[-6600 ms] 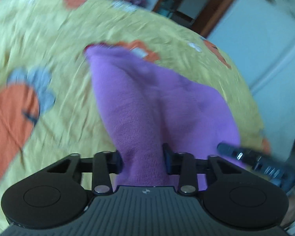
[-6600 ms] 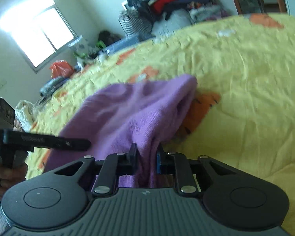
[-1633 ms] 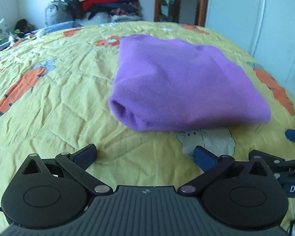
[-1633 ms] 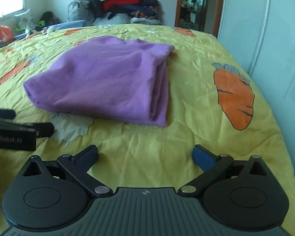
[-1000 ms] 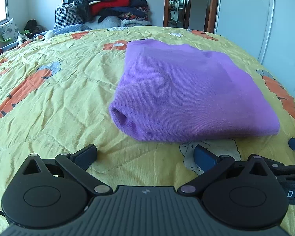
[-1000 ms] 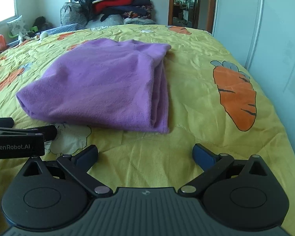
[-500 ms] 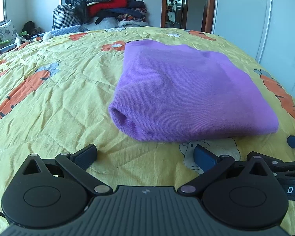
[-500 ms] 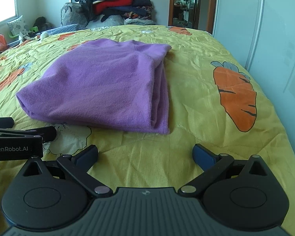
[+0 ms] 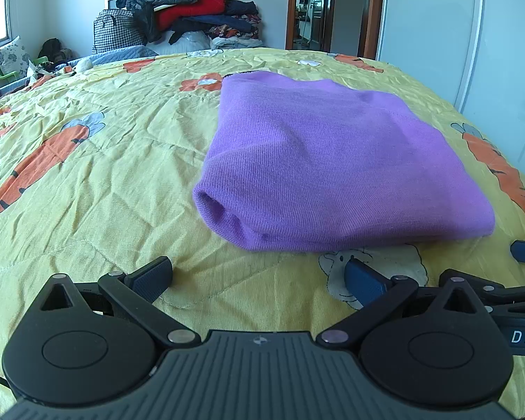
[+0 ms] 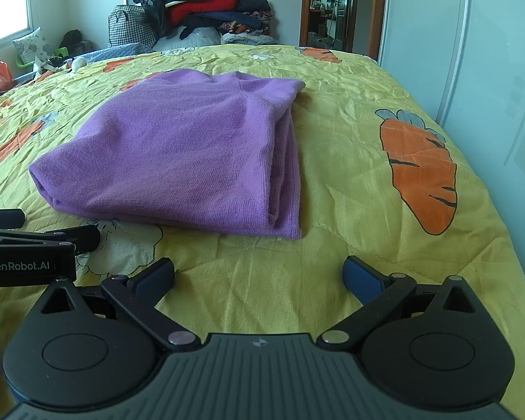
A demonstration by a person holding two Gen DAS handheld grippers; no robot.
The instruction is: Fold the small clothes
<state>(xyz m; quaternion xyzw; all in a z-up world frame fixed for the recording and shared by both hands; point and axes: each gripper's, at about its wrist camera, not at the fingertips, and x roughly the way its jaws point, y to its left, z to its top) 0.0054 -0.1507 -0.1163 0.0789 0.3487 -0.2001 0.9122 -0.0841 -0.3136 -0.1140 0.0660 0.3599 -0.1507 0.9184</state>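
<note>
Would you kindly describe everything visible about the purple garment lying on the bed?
The purple garment is a soft, fine-ribbed knit, folded into a compact, roughly rectangular bundle. It lies flat on the yellow carrot-print bedspread. A rounded fold faces the left gripper; stacked layer edges and a stitched seam show on the side nearest the right gripper. Only the bedspread touches it: both grippers are open and short of it.

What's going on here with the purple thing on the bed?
A person is folding small clothes with a hand-held gripper in each hand. The purple garment lies folded into a compact stack on the yellow carrot-print bedspread. Both the left hand-held gripper and the right hand-held gripper are open, empty and held just short of the garment, touching nothing. The fold looks finished.
</note>
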